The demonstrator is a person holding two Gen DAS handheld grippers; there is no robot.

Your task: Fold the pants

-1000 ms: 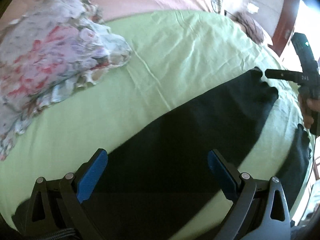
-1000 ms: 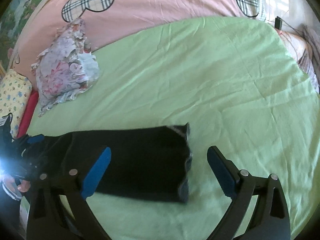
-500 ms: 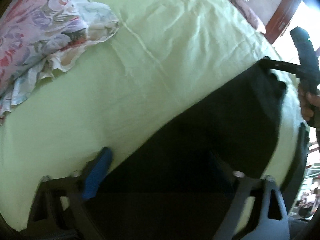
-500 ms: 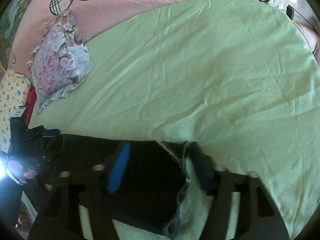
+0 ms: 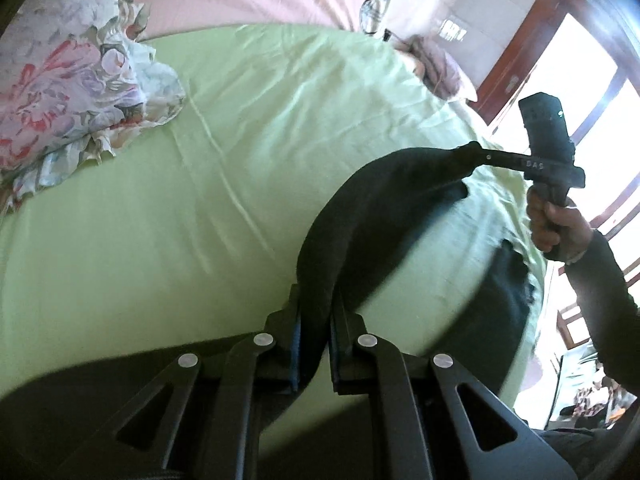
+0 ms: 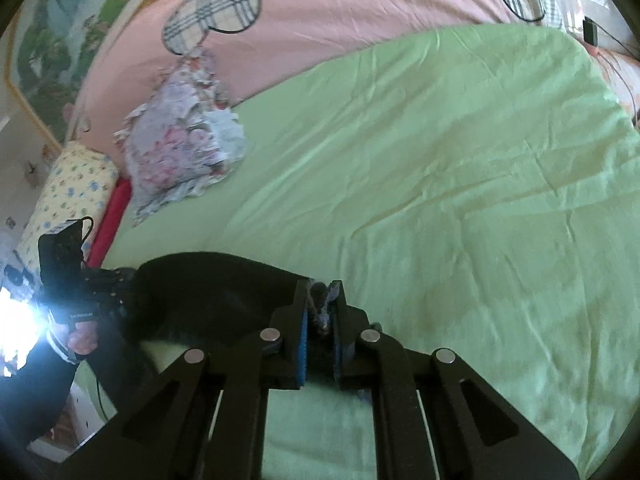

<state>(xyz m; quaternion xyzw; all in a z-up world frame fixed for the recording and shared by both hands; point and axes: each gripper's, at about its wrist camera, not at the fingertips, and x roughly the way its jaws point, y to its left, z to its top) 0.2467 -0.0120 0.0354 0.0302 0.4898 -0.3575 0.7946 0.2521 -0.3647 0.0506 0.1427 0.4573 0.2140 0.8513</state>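
Observation:
Black pants [image 5: 384, 200] lie on a light green sheet [image 5: 200, 220]. My left gripper [image 5: 314, 312] is shut on one edge of the pants and holds it off the sheet. My right gripper [image 6: 320, 312] is shut on the other end, at a frayed hem [image 6: 322, 308]. The raised edge spans between the two grippers; in the left wrist view the right gripper [image 5: 476, 152] pinches the far end. In the right wrist view the pants [image 6: 208, 288] stretch left to the left gripper [image 6: 120, 280]. Another part of the pants [image 5: 504, 304] lies flat near the bed's edge.
A floral ruffled pillow [image 5: 68, 92] sits at the far left of the sheet, also in the right wrist view [image 6: 180, 148]. A pink cover with plaid patches [image 6: 320, 20] lies beyond. A door and window [image 5: 580, 92] are to the right of the bed.
Both grippers closed from wide open onto the pants. The pinched edge has risen off the sheet and now hangs between them.

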